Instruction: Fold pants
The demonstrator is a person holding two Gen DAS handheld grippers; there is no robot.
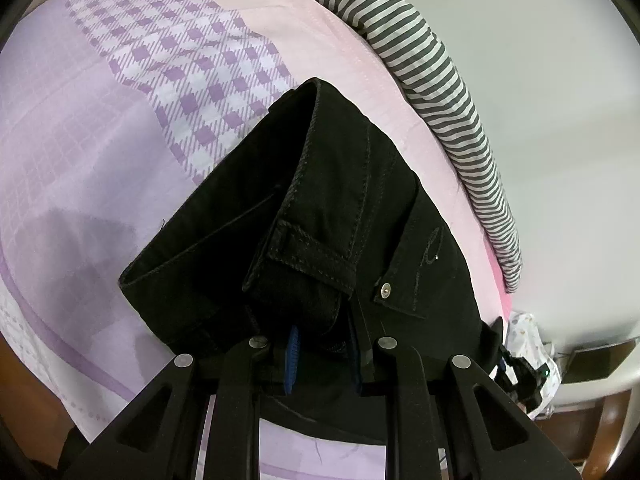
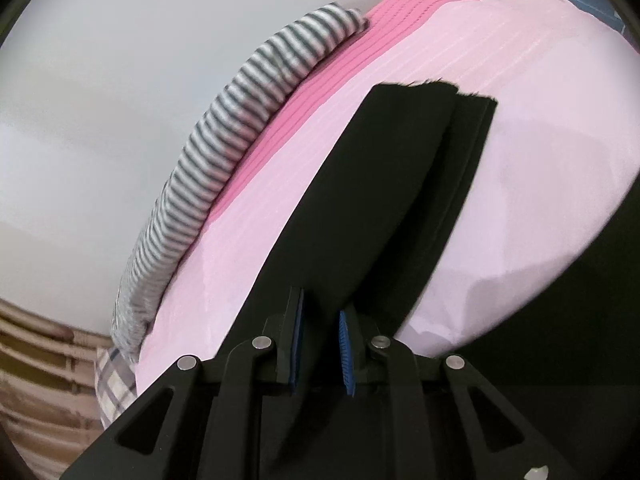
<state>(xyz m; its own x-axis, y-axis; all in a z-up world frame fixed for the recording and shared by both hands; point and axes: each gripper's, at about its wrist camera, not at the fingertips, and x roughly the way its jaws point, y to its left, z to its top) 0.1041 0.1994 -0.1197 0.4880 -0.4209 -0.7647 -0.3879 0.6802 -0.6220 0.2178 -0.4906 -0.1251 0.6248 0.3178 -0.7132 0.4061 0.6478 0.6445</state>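
While the black pants point(image 1: 320, 208) lie on the bed point(image 1: 80, 184), the left gripper point(image 1: 324, 356) is clamped on their waistband and the right gripper point(image 2: 320, 348) pinches the folded legs point(image 2: 384, 184). Beyond the pants, a striped cloth point(image 2: 224, 152) lies along the bed's edge.

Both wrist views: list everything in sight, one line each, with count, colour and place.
black jeans: one, black, folded on the bed, waistband end at the left hand-held gripper, leg hems seen in the right view
bedsheet: one, lilac check and pale pink, under the jeans
striped garment: one, grey and white, along the bed's wall-side edge
left hand-held gripper: one, black with blue pads, shut on the jeans
right hand-held gripper: one, black with blue pads, closed on the jeans
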